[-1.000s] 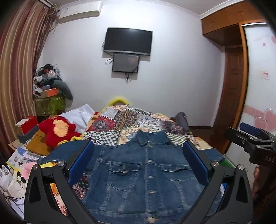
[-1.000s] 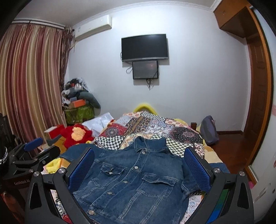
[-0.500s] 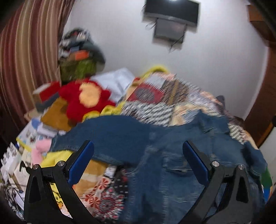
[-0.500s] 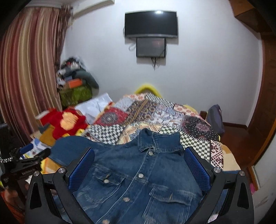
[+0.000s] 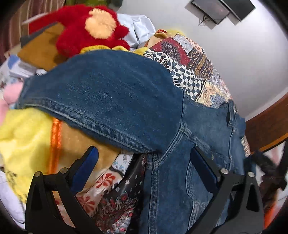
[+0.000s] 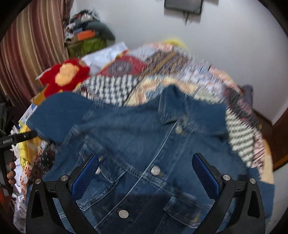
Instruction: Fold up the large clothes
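Observation:
A blue denim jacket (image 6: 147, 136) lies front-up and buttoned on the patchwork bedspread (image 6: 162, 68). In the left wrist view its left sleeve (image 5: 100, 93) stretches out toward the bed's left side, over yellow cloth. My left gripper (image 5: 144, 158) hangs open just above the sleeve's underarm seam, holding nothing. My right gripper (image 6: 145, 165) is open over the jacket's chest, above the button placket, with nothing between its blue pads. The left gripper's black tip (image 6: 19, 137) shows at the left edge of the right wrist view, near the sleeve cuff.
A red plush toy (image 5: 90, 27) and a brown box (image 5: 39, 48) sit at the bed's left. Yellow cloth (image 5: 23, 138) lies under the sleeve. Striped curtains (image 6: 30, 48), a cluttered stack (image 6: 86, 36), a wall screen (image 6: 183, 5) and wooden wardrobe edge (image 5: 266, 126) surround the bed.
Both grippers have dropped closer to the jacket and tilted down. The left one has swung left over the sleeve; the right one has moved in over the chest. Both stay open.

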Demonstrator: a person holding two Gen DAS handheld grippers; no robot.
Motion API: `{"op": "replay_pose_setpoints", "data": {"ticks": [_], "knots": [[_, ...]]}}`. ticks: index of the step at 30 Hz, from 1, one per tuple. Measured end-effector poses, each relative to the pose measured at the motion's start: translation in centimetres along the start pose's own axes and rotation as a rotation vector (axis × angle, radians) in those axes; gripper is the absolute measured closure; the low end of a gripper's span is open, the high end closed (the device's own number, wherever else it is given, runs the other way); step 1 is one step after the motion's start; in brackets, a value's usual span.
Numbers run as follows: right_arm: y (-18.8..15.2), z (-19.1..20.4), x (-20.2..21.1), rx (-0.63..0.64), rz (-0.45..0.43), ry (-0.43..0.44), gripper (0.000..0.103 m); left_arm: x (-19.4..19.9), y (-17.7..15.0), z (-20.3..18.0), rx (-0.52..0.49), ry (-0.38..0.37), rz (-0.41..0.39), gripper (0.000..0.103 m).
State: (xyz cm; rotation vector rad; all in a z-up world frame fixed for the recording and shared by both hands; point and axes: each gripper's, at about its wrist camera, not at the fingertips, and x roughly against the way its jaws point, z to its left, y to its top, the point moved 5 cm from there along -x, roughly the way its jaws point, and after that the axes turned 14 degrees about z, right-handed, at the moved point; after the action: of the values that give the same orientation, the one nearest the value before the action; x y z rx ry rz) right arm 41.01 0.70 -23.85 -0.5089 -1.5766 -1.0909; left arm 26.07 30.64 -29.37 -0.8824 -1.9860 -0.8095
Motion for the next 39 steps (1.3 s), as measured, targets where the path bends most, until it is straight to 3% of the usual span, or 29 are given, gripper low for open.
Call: {"op": "replay_pose_setpoints", "data": {"ticks": [4,8,10,12,15,17,21,27,29,32,34,39], "knots": [[-0.7,-0.3,-2.4,-0.037,0.073,0.093,0.000,-0.1,1.1,0.2,0.008,-0.020,-0.028,0.020],[-1.0,-0.4,-3.5,-0.057,0.102,0.134,0.000,0.0,3.0,0.6,0.004,0.013,-0.073,0.030],[-1.1,-0.4,-3.5,-0.059,0.106,0.148,0.000,0.1,4.1,1.1,0.018,0.051,-0.105,0.039],[-1.1,-0.3,-3.2,-0.058,0.102,0.159,0.000,0.1,5.0,1.4,0.036,0.097,-0.126,0.058],[-1.2,-0.5,-1.9,-0.063,0.085,0.177,0.000,0.5,5.7,0.3,-0.030,0.269,-0.154,0.078],[-1.4,-0.8,-0.7,-0.069,0.065,0.180,0.000,1.4,5.6,-1.3,-0.107,0.381,-0.189,0.082],[-2.0,-1.8,2.0,-0.075,0.014,0.171,0.000,4.2,5.2,-5.6,-0.223,0.434,-0.269,0.089],[-3.4,-3.7,5.9,-0.074,-0.053,0.144,0.000,6.7,2.8,-13.9,-0.419,0.356,-0.359,0.093],[-3.9,-4.3,7.0,-0.074,-0.068,0.139,0.000,5.6,2.1,-16.5,-0.467,0.320,-0.331,0.093],[-4.8,-5.2,8.6,-0.075,-0.095,0.128,0.000,2.2,1.6,-17.9,-0.467,0.268,-0.212,0.093],[-5.5,-5.8,9.5,-0.084,-0.110,0.120,0.000,-1.3,1.1,-17.5,-0.435,0.270,-0.100,0.092],[-7.3,-7.8,11.5,-0.122,-0.144,0.140,0.000,-7.2,-1.5,-14.8,-0.313,0.191,0.117,0.091]]}}
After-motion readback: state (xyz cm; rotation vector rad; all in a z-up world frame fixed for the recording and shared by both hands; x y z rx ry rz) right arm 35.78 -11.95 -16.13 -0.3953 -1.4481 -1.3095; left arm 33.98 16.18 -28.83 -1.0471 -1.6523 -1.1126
